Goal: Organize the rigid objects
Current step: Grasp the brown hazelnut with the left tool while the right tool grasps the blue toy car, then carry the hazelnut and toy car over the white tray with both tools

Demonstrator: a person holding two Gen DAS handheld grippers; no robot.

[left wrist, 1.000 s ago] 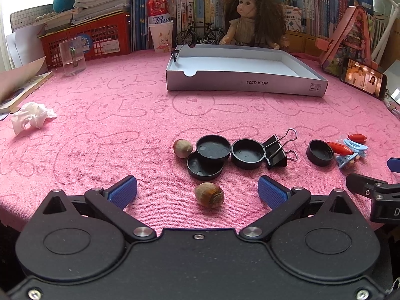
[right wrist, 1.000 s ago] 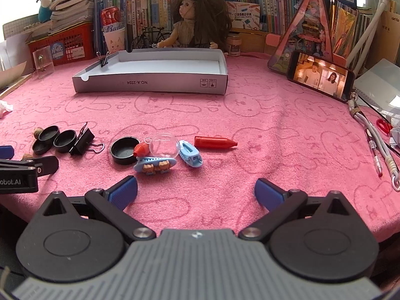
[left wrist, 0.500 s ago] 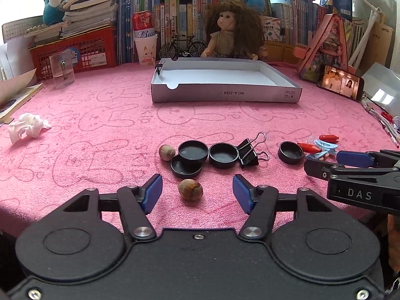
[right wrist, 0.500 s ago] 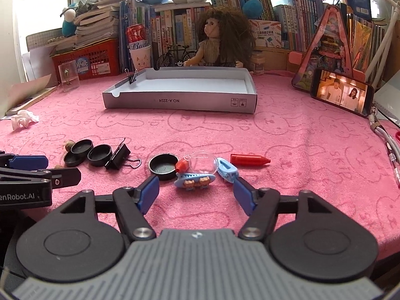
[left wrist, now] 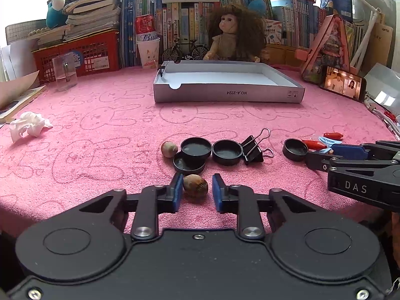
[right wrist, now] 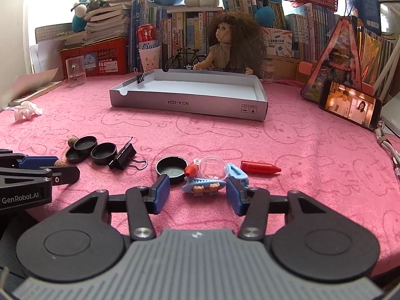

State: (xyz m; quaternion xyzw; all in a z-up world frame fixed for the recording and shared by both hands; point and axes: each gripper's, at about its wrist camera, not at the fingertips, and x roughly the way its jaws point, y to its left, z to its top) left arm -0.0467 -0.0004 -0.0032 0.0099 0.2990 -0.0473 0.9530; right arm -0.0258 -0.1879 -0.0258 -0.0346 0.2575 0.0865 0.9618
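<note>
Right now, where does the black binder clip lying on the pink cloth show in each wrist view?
Left wrist: binder clip centre-right, right of the black caps.
Right wrist: binder clip left of centre, right of those caps.
Shared landmark: grey cardboard tray behind.

**Rigid objects on the pink cloth, near edge**

I see a brown nut [left wrist: 195, 185] closest to the near edge. Behind it lie a second nut [left wrist: 169, 149], three black caps [left wrist: 196, 147] touching in a cluster, and a black binder clip [left wrist: 253, 147] on its side. Rightward: a fourth cap [right wrist: 171, 169], blue toys [right wrist: 203, 186], a red crayon [right wrist: 259, 167]. The white tray [left wrist: 228, 94] sits mid-cloth.
</note>
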